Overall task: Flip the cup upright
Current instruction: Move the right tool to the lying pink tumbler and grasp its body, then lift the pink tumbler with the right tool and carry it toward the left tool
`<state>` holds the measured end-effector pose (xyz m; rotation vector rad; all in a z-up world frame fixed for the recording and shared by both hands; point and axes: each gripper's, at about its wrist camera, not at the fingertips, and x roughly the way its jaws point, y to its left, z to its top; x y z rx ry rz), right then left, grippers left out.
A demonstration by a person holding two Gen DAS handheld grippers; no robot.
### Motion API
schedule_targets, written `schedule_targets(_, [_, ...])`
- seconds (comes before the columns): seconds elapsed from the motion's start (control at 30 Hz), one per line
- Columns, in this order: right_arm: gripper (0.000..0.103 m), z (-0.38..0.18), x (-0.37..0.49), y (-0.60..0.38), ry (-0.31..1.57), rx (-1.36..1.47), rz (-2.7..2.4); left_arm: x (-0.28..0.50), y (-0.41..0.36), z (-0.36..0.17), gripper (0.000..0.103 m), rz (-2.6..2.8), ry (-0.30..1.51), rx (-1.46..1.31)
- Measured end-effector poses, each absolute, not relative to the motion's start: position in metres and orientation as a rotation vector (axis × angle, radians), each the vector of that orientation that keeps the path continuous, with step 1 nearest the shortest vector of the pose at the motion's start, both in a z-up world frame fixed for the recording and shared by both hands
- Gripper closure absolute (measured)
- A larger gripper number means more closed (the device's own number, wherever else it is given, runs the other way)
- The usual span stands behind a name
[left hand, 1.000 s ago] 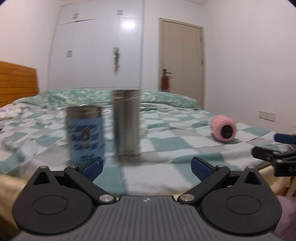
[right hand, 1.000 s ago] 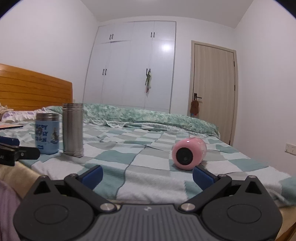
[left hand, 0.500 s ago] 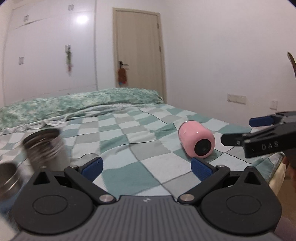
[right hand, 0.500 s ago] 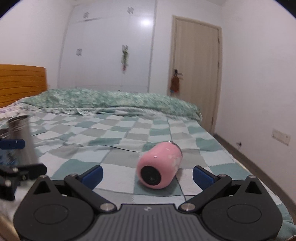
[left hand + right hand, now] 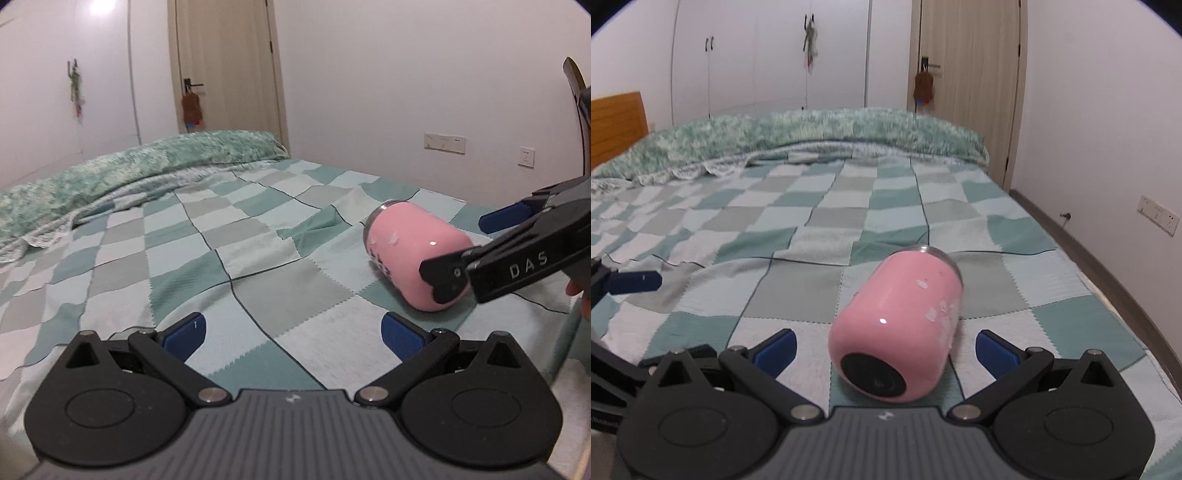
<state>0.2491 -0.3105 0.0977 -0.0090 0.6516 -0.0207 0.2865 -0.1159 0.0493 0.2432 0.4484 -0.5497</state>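
Note:
A pink cup (image 5: 897,325) lies on its side on the checked bedspread, its black base toward my right gripper and its metal rim pointing away. My right gripper (image 5: 884,349) is open, its blue fingertips on either side of the cup's base end, not touching it. In the left wrist view the cup (image 5: 406,251) lies at the right, with the right gripper's fingers (image 5: 447,277) around its near end. My left gripper (image 5: 291,330) is open and empty over the bedspread, left of the cup.
The green and white checked bedspread (image 5: 812,229) covers the bed, with a rolled quilt (image 5: 812,129) at the far side. The bed's right edge (image 5: 1126,314) drops to the floor by the wall. A door (image 5: 964,85) and white wardrobe (image 5: 768,55) stand behind.
Both grippers swung right and moved in on the pink cup. The two metal cups left both views. The right gripper's fingers now flank the cup's base.

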Motion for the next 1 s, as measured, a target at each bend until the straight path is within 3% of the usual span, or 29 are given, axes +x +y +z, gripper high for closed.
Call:
schedule_targets(0.57, [0.0,0.06,0.315,-0.309,0.79,-0.037,-0.143,0.351,-0.105,0.034,0.0,-0.669,0.514,0.371])
schedule_targets(0.67, [0.01,0.058,0.318,-0.317,0.808,0.025,-0.12,0.352,-0.103,0.031,0.0,-0.67,0.526,0.367])
schedule_targets(1.0, [0.016,0.068,0.298,-0.33,0.758,0.124,-0.111,0.327,-0.105,0.044,0.0,-0.664,0.479,0.381])
